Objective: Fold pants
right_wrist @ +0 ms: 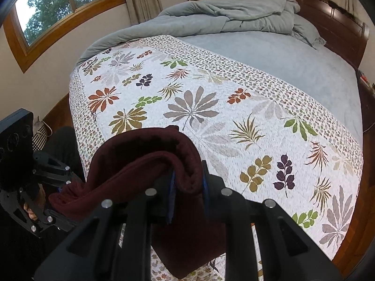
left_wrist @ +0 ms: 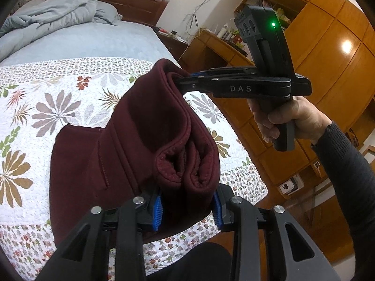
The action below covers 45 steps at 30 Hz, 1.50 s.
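Left wrist view: left gripper (left_wrist: 187, 208), bottom centre, clamps a bunched fold of the maroon pants (left_wrist: 131, 145); the rest drapes onto the leaf-print quilt (left_wrist: 35, 107) at centre. Right gripper (left_wrist: 185, 79), upper right, pinches another edge.

Right wrist view: right gripper (right_wrist: 187, 187) closed on the pants (right_wrist: 140, 164), lower centre, above the quilt (right_wrist: 234, 121).

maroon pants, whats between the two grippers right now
Only the pants themselves: a doubled edge spans from the left gripper to the right gripper, clearest in the left wrist view.
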Available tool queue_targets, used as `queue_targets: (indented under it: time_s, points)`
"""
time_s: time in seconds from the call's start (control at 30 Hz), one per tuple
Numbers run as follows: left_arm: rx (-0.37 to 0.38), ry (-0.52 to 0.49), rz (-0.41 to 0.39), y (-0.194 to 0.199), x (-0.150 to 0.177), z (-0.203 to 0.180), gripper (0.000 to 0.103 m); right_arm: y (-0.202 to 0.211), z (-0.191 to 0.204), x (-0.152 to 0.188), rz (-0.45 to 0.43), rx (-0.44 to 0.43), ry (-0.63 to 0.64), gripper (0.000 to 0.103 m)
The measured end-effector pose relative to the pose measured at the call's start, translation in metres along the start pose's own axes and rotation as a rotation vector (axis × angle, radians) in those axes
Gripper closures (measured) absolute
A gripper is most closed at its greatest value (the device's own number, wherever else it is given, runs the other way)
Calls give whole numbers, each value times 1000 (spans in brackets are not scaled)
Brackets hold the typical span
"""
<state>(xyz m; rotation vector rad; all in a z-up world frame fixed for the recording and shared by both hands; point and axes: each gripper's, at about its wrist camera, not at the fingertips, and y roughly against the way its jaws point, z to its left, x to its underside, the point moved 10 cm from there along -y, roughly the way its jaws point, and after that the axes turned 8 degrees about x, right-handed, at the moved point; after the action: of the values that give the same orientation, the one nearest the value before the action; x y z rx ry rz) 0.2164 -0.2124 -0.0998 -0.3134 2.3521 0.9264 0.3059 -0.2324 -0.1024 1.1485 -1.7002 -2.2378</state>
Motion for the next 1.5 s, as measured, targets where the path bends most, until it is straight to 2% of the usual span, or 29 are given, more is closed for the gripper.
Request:
queue_targets:
  time_s: [0.67, 1.5]
  points:
    - [-10, -26, 74, -38, 10, -6, 70, -5, -22, 33, -13, 0, -30, 85]
    - [-61, -60, 204, -115, 38, 3, 69, -44, -62, 97, 16, -19, -106, 84]
